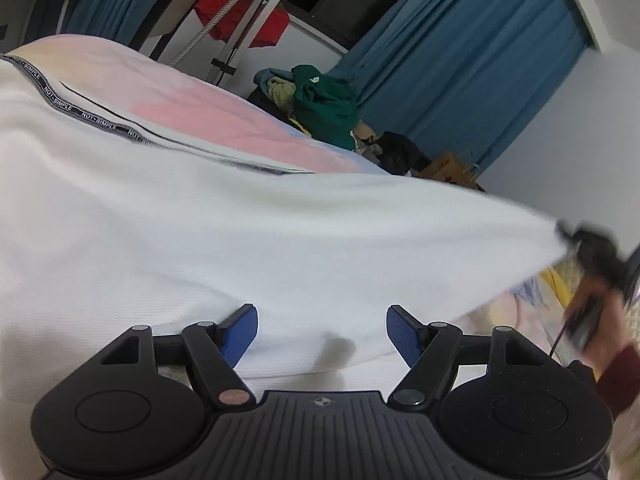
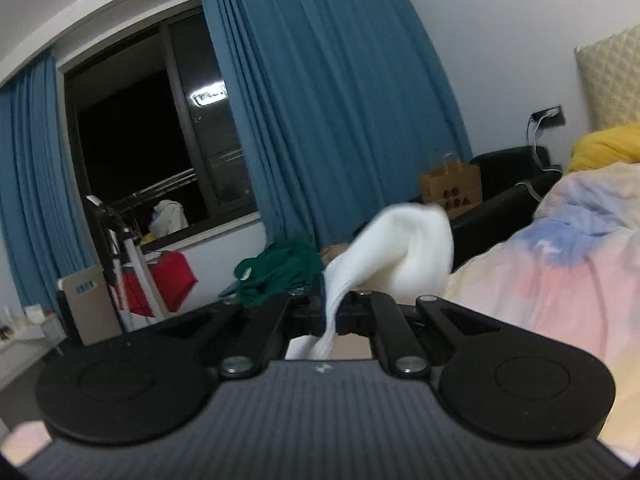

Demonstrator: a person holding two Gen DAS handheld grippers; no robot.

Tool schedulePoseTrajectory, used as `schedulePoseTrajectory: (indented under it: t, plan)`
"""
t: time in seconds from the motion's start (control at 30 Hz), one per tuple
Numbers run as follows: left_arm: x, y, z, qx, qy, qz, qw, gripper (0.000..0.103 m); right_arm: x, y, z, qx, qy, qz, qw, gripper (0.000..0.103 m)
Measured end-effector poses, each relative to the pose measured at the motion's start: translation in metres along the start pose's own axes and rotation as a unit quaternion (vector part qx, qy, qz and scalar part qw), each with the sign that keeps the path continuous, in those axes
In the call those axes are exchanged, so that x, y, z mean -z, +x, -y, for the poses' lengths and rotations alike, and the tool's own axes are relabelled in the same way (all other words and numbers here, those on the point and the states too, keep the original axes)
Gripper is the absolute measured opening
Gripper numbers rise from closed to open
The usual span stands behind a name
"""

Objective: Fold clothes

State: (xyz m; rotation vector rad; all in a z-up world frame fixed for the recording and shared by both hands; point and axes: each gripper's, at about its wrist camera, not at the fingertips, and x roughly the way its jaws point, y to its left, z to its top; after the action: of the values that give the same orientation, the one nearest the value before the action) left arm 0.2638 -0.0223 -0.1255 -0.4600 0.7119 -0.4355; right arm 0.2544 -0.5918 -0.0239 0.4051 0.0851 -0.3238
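Note:
A white knitted garment [image 1: 200, 240] with a black lettered band lies spread over the bed. My left gripper [image 1: 322, 330] hovers just above its near edge, blue pads wide apart, nothing between them. At the right of the left wrist view, a corner of the garment is stretched out to my right gripper [image 1: 568, 236], blurred, held by a hand in a dark red sleeve. In the right wrist view my right gripper [image 2: 330, 300] is shut on that white garment corner [image 2: 404, 248], which bunches up beyond the fingers and hangs down behind them.
The bed carries a pastel pink, blue and yellow quilt [image 2: 560, 280]. A pile of green and other clothes [image 1: 324, 108] sits beyond the bed. Blue curtains [image 2: 320, 100], a brown paper bag [image 2: 450, 188], a black armchair [image 2: 508, 184] and a drying rack with a red cloth [image 1: 240, 16] stand behind.

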Motion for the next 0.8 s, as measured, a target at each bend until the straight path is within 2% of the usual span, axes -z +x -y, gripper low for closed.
schedulePoseTrajectory:
  t: [0.07, 0.17, 0.27, 0.33, 0.47, 0.57, 0.63, 0.7, 0.77, 0.8]
  plan:
    - [0.001, 0.002, 0.000, -0.004, 0.004, -0.002, 1.0000, 0.073, 0.028, 0.004, 0.040, 0.051, 0.045, -0.053, 0.996, 0.006]
    - [0.003, 0.002, 0.003, -0.008, 0.015, -0.006, 0.9998, 0.073, 0.075, 0.003, 0.104, 0.120, 0.138, -0.124, 0.975, 0.006]
    - [0.003, 0.002, 0.006, -0.012, 0.020, -0.005, 0.9997, 0.073, 0.110, -0.006, 0.142, 0.138, 0.217, -0.154, 0.954, 0.006]
    - [0.003, 0.002, 0.005, -0.016, 0.020, -0.005, 0.9997, 0.073, 0.112, -0.010, 0.141, 0.131, 0.206, -0.147, 0.959, 0.006]
    - [0.001, 0.001, 0.005, -0.024, 0.020, -0.004, 0.9995, 0.073, 0.095, -0.018, 0.127, 0.115, 0.166, -0.115, 0.973, 0.006]
    - [-0.001, -0.003, 0.007, -0.036, 0.017, -0.003, 0.9992, 0.073, 0.100, -0.010, 0.128, 0.119, 0.133, -0.139, 0.974, 0.009]
    - [-0.004, -0.012, 0.011, -0.055, 0.019, 0.002, 0.9983, 0.073, 0.108, -0.006, 0.125, 0.100, 0.121, -0.160, 0.974, 0.010]
    - [-0.009, -0.024, 0.017, -0.074, 0.030, 0.008, 0.9967, 0.073, 0.104, -0.008, 0.117, 0.099, 0.114, -0.166, 0.974, 0.012]
    - [-0.014, -0.041, 0.023, -0.083, 0.037, 0.021, 0.9957, 0.075, 0.098, -0.014, 0.106, 0.097, 0.107, -0.167, 0.975, 0.027]
    - [-0.016, -0.049, 0.025, -0.085, 0.038, 0.027, 0.9953, 0.075, 0.094, -0.020, 0.099, 0.096, 0.104, -0.165, 0.976, 0.043]
